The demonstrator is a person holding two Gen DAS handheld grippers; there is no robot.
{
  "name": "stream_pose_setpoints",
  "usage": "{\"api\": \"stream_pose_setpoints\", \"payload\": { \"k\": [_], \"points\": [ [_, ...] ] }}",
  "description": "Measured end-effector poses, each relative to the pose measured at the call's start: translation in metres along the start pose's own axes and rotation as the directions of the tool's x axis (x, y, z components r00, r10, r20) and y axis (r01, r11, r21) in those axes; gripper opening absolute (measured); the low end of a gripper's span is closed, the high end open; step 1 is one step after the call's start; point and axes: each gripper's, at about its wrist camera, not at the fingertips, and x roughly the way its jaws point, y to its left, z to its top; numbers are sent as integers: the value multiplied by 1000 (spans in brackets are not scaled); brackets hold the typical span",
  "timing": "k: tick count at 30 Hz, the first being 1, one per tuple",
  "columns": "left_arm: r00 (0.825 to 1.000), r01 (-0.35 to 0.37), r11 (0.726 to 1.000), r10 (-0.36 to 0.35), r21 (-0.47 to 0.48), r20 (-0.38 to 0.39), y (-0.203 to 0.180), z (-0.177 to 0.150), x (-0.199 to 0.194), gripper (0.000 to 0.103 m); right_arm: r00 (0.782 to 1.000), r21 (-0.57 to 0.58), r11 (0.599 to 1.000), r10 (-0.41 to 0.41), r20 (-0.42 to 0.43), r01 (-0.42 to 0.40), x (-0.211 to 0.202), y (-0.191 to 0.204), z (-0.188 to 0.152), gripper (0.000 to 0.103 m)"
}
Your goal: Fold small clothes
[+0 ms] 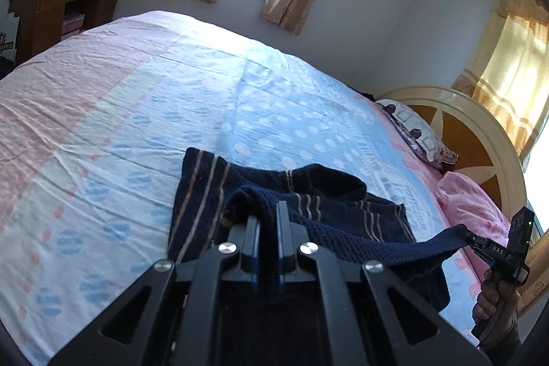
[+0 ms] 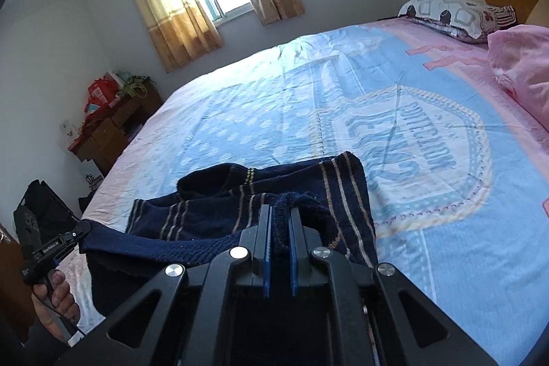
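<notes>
A small navy knit sweater with tan stripes (image 1: pixel 206 194) lies partly on the bed, its near ribbed hem lifted and stretched taut between both grippers. My left gripper (image 1: pixel 268 211) is shut on one corner of the hem. It shows at the left of the right wrist view (image 2: pixel 84 228). My right gripper (image 2: pixel 279 215) is shut on the other corner of the sweater (image 2: pixel 212 211). It shows at the right of the left wrist view (image 1: pixel 468 237). The far part of the sweater rests bunched on the sheet.
The bed has a blue and pink patterned sheet (image 1: pixel 206 98). A patterned pillow (image 2: pixel 453 12) and a pink pillow (image 2: pixel 525 64) lie by the round headboard (image 1: pixel 473 132). A wooden dresser (image 1: pixel 58 9) stands beyond the bed. Curtained windows are on the walls.
</notes>
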Motion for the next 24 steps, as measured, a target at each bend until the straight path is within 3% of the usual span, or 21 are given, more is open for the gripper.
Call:
{"api": "stream_pose_setpoints", "payload": {
  "k": [18, 21, 24],
  "points": [
    [995, -46, 996, 39, -72, -93, 31, 24, 93, 9, 982, 51, 996, -61, -181, 71, 126, -28, 41, 6],
    [993, -59, 993, 47, -104, -110, 38, 22, 103, 15, 982, 69, 993, -81, -171, 94, 139, -36, 45, 7],
    [989, -62, 990, 43, -129, -142, 42, 19, 108, 16, 984, 126, 986, -93, -151, 113, 147, -53, 47, 8]
  ]
}}
